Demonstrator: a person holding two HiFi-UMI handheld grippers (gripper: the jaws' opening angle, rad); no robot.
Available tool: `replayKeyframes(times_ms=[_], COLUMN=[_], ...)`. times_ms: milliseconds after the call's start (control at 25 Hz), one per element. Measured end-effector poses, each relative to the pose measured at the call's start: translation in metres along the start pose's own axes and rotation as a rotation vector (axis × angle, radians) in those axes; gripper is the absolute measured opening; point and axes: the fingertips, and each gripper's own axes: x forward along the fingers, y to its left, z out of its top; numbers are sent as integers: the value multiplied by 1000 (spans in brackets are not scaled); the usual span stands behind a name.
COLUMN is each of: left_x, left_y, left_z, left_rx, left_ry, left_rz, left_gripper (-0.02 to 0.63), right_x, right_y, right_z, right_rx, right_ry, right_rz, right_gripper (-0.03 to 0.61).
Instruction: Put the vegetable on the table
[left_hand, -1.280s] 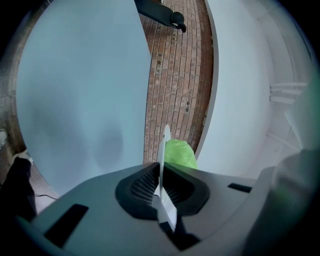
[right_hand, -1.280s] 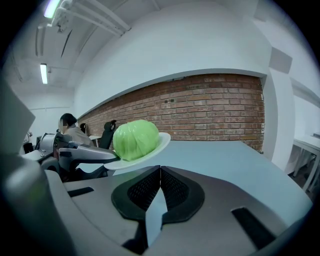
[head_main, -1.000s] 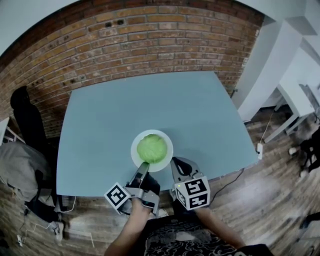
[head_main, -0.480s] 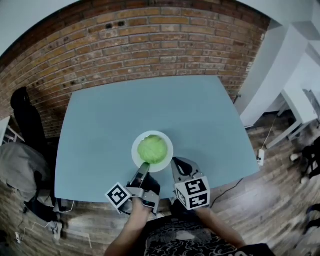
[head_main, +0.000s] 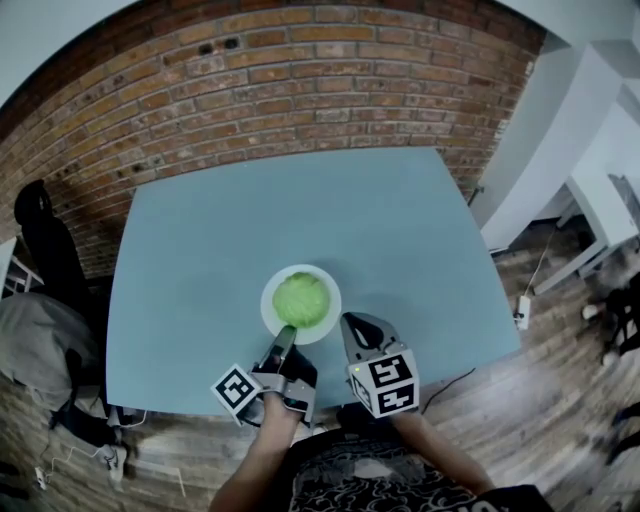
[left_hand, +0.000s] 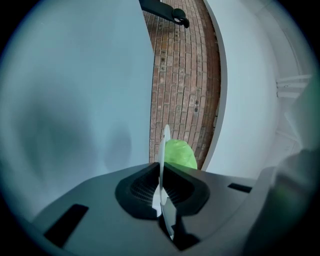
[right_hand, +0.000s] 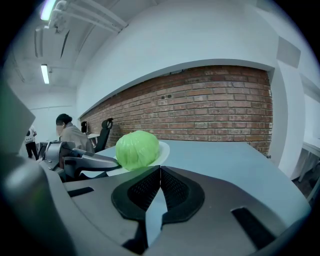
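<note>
The cabbage (head_main: 301, 299) sits on the plate (head_main: 268, 290) at the table's (head_main: 300, 200) near edge. Our left gripper (head_main: 287, 335) clamps the plate rim. Our right gripper (head_main: 352, 325) has its jaws together, empty. We judge the cabbage round and slippery, so we grasp across its widest part.

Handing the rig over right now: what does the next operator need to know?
Left gripper: shut on the near rim of the plate.
Right gripper: shut and empty, just right of the plate.
Things: the cabbage sits in the middle of the plate, near the front edge of the table. Whether the plate lies flat or is slightly lifted cannot be told.
Done: plate gripped; cabbage not yet on the table.
Left: get the cabbage off the plate onto bare tabletop. The right gripper would likely need to open first to take it.
</note>
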Motion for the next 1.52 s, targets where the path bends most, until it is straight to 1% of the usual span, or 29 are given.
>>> replayKeyframes(times_ms=[200, 680, 920, 1520], left_x=[12, 32, 45, 63], left_y=[14, 48, 61, 89], left_z=[2, 3, 5, 18], left_rx=[-16, 13, 52, 73], left_ry=[5, 32, 44, 60], left_rz=[13, 75, 120, 228], left_gripper=[14, 14, 15, 20], right_x=[10, 30, 39, 63], right_y=[-8, -26, -33, -45], right_z=[-3, -12, -14, -21], right_rx=[2, 16, 30, 63], right_ry=[12, 45, 57, 90], right_rz=[6, 25, 35, 35], right_gripper=[9, 9, 9, 9])
